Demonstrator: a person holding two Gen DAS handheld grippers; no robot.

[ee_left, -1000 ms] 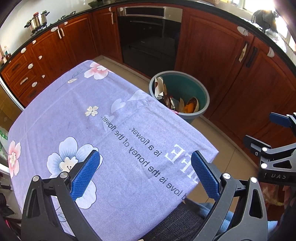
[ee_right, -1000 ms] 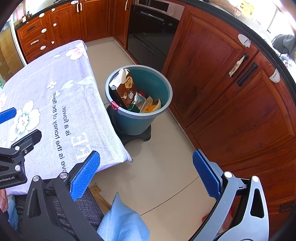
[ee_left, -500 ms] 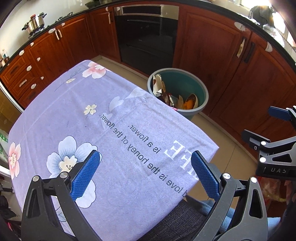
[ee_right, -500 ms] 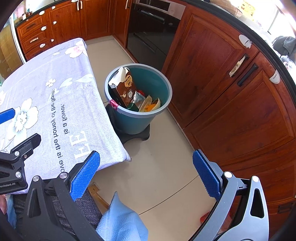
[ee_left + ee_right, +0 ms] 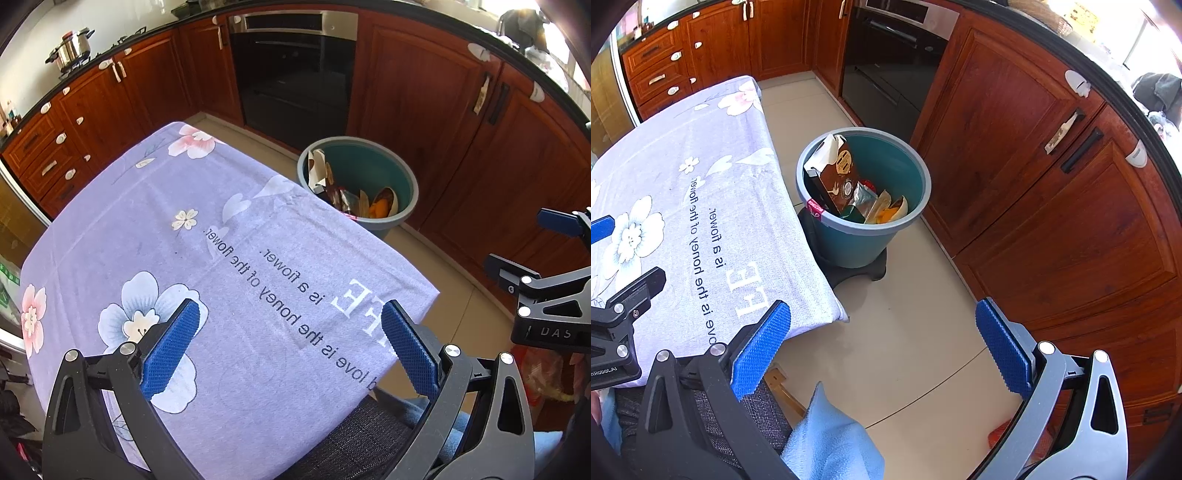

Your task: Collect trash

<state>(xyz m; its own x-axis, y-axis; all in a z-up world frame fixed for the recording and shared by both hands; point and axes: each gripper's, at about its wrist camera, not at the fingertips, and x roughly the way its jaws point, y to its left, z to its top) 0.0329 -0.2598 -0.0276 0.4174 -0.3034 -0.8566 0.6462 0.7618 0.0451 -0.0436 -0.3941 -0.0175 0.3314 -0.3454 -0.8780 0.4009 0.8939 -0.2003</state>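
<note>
A teal bin [image 5: 400,173] [image 5: 912,162] stands on the floor by the table's far right corner. Inside lie a brown carton [image 5: 839,173], foil wrappers [image 5: 862,195] and orange peel [image 5: 380,208] [image 5: 886,214]. My left gripper [image 5: 291,343] hovers open over the near part of the lilac flowered tablecloth [image 5: 155,221] [image 5: 665,155], nothing between its blue pads. My right gripper [image 5: 882,347] is open over the floor just right of the table's near corner, and empty; it also shows at the right edge of the left wrist view [image 5: 546,266].
Red-brown wooden cabinets [image 5: 1015,122] and a black built-in oven [image 5: 291,77] wrap around the far side. A pot [image 5: 74,46] sits on the counter at the left. The bin rests on a black base [image 5: 857,269]. Beige tiled floor [image 5: 905,332] lies between table and cabinets.
Both views have drawn back slightly from the bin and table. Both grippers stay open and empty.
</note>
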